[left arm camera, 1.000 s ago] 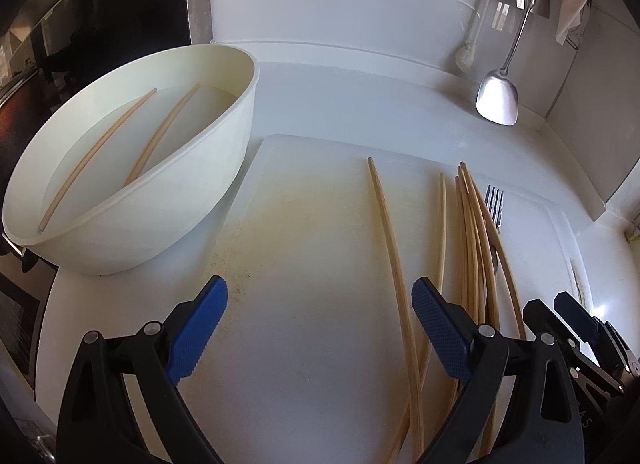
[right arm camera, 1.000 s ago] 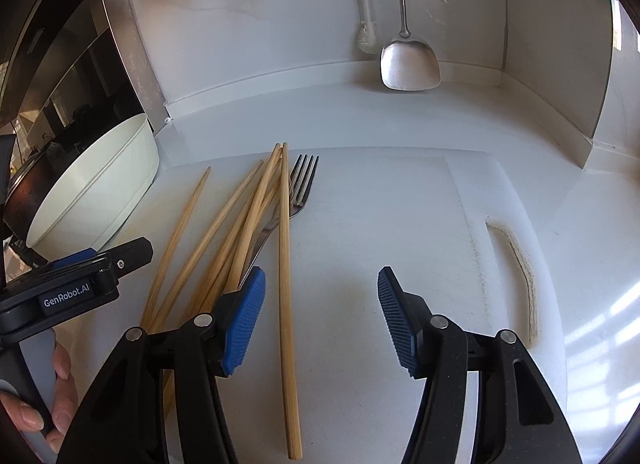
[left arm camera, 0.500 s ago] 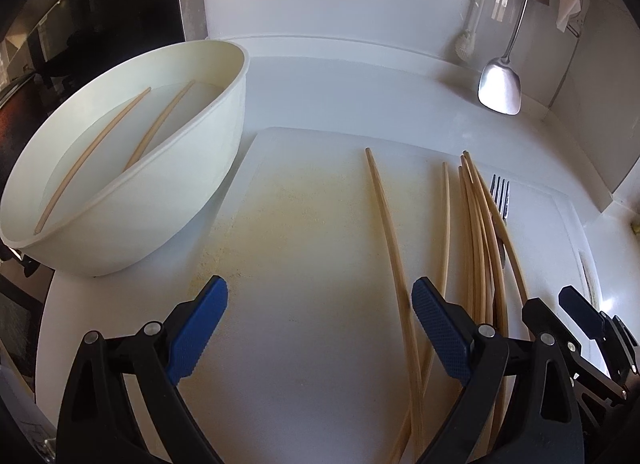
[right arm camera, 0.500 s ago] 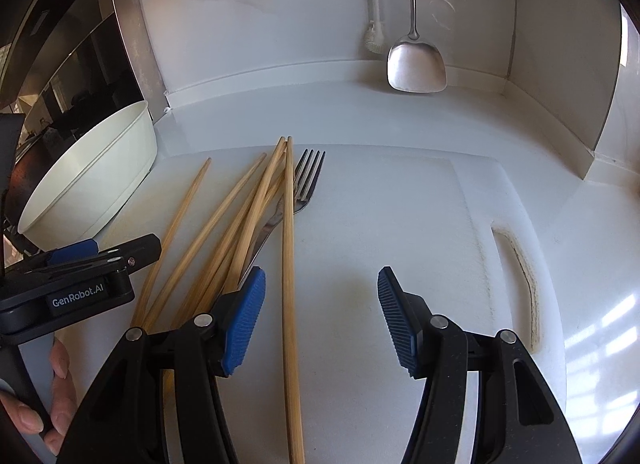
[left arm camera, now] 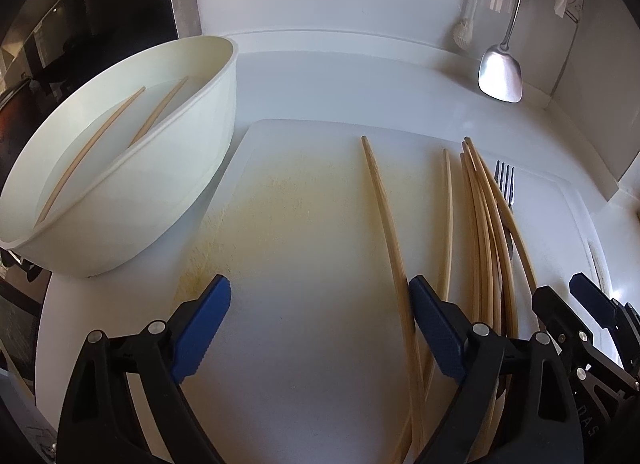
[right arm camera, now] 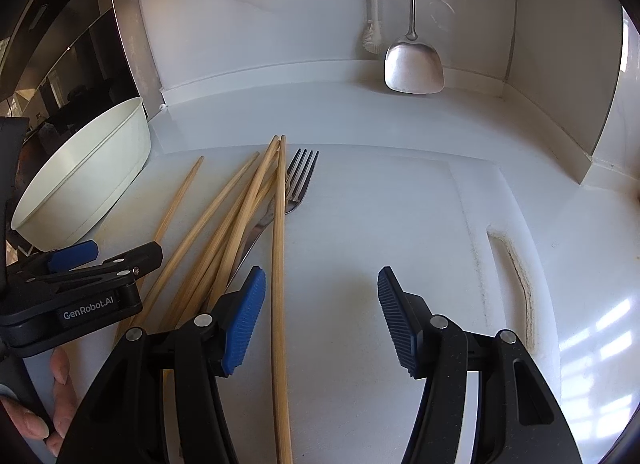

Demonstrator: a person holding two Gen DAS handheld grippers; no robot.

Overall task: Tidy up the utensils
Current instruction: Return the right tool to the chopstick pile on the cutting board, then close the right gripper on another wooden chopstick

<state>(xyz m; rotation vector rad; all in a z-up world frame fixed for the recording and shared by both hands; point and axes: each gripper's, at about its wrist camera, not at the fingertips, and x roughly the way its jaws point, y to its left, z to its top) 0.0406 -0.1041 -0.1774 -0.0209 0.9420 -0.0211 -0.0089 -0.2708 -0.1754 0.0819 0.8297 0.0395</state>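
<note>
Several bamboo chopsticks (left arm camera: 480, 223) (right arm camera: 236, 219) lie fanned on a white cutting board (left arm camera: 300, 223) (right arm camera: 380, 223), partly over a metal fork (left arm camera: 505, 183) (right arm camera: 300, 179). Two more chopsticks (left arm camera: 100, 143) rest inside a cream bowl (left arm camera: 160, 191) (right arm camera: 92, 179) at the left. My left gripper (left arm camera: 320, 300) (right arm camera: 116, 260) hovers open over the board, and the leftmost chopstick (left arm camera: 384, 215) runs just inside its right pad. My right gripper (right arm camera: 320, 296) (left arm camera: 568, 294) is open too. One chopstick (right arm camera: 278, 264) lies on the board between its fingers, close to the left pad and not pinched.
A steel spatula (left arm camera: 500, 75) (right arm camera: 414, 71) and a white brush (left arm camera: 464, 31) (right arm camera: 372, 39) hang on the back wall. A dark shiny panel (left arm camera: 80, 23) stands behind the bowl. A person's hand (right arm camera: 60, 384) holds the left gripper. The board has a handle slot (right arm camera: 516, 276) at right.
The left wrist view has drifted slightly, so the bowl and chopsticks sit a little higher in it. The right gripper is still. Both jaw gaps are unchanged and nothing was grasped.
</note>
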